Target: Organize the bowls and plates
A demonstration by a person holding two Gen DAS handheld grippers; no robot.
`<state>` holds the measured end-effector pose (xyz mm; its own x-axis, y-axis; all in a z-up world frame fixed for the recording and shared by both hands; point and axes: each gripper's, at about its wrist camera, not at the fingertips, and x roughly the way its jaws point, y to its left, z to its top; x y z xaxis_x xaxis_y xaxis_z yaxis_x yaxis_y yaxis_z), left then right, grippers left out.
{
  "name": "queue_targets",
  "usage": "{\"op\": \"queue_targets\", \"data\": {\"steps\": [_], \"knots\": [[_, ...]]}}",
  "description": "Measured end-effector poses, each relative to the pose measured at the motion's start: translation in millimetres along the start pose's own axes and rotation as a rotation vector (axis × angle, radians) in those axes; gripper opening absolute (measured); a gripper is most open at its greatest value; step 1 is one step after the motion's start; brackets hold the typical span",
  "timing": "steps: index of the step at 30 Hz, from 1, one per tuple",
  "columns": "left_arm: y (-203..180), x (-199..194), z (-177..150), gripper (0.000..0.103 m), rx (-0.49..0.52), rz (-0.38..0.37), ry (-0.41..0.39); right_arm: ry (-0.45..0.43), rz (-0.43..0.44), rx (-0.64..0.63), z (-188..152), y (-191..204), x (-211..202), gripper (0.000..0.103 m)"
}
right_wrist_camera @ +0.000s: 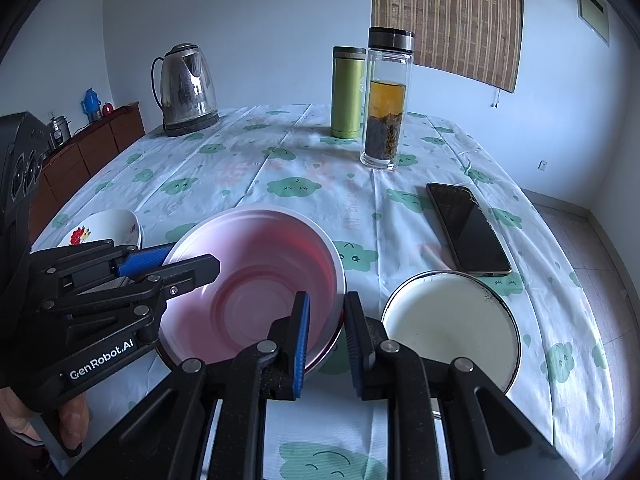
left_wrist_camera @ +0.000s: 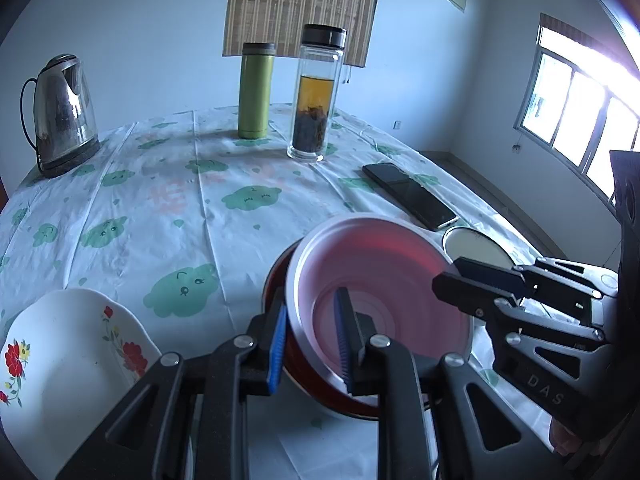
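A pink bowl [left_wrist_camera: 380, 272] [right_wrist_camera: 256, 264] with a silvery rim sits tilted near the table's front edge. A dark red bowl or shell [left_wrist_camera: 308, 372] shows under it. My left gripper [left_wrist_camera: 312, 312] [right_wrist_camera: 188, 260] is shut on the bowl's left rim, one blue pad outside and one inside. On the opposite rim my right gripper [right_wrist_camera: 328, 300] [left_wrist_camera: 446, 272] is clamped the same way. A white bowl with red flowers [left_wrist_camera: 72, 352] [right_wrist_camera: 108, 226] lies to the left. A round white dish [right_wrist_camera: 452, 328] [left_wrist_camera: 476, 244] lies to the right.
A dark phone [right_wrist_camera: 468, 228] lies beyond the white dish. At the back stand a steel kettle [right_wrist_camera: 186, 84], a green flask [right_wrist_camera: 348, 92] and a glass tea bottle [right_wrist_camera: 386, 100]. A hand [right_wrist_camera: 72, 420] holds the left gripper. A wooden cabinet [right_wrist_camera: 92, 140] stands left of the table.
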<state>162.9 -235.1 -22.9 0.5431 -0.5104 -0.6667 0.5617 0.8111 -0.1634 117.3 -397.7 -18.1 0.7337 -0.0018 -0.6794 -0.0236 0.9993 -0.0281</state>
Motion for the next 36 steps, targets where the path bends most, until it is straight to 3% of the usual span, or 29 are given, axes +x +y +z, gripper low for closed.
{"op": "queue_targets", "data": {"steps": [12, 16, 22, 24, 29, 31, 34, 36], "knots": [[0.2, -0.9, -0.2, 0.020, 0.006, 0.001, -0.002, -0.001, 0.004, 0.000, 0.7, -1.0, 0.3, 0.020], [-0.7, -2.0, -0.1, 0.029, 0.003, -0.006, -0.006, -0.006, 0.010, 0.006, 0.2, -1.0, -0.4, 0.020], [-4.0, -1.7, -1.1, 0.030, 0.017, 0.004, -0.011, -0.017, 0.027, 0.017, -1.9, -1.7, -1.4, 0.022], [-4.4, -1.8, -1.2, 0.032, 0.014, -0.001, -0.012, -0.019, 0.044, 0.024, -1.8, -2.4, -1.6, 0.028], [-4.2, -7.7, -0.9, 0.046, 0.008, -0.018, -0.038, -0.039, 0.053, 0.016, -3.9, -0.6, -4.8, 0.051], [-3.8, -10.5, -0.4, 0.050, 0.006, -0.024, -0.050, -0.051, 0.057, 0.022, -5.3, -1.7, -7.9, 0.052], [-1.4, -13.6, 0.3, 0.067, -0.002, -0.006, -0.076, -0.062, 0.062, 0.037, -7.0, -5.8, -12.1, 0.052], [0.9, -13.4, 0.4, 0.069, -0.009, -0.007, -0.080, -0.065, 0.061, 0.040, -8.3, -7.8, -13.4, 0.052]]}}
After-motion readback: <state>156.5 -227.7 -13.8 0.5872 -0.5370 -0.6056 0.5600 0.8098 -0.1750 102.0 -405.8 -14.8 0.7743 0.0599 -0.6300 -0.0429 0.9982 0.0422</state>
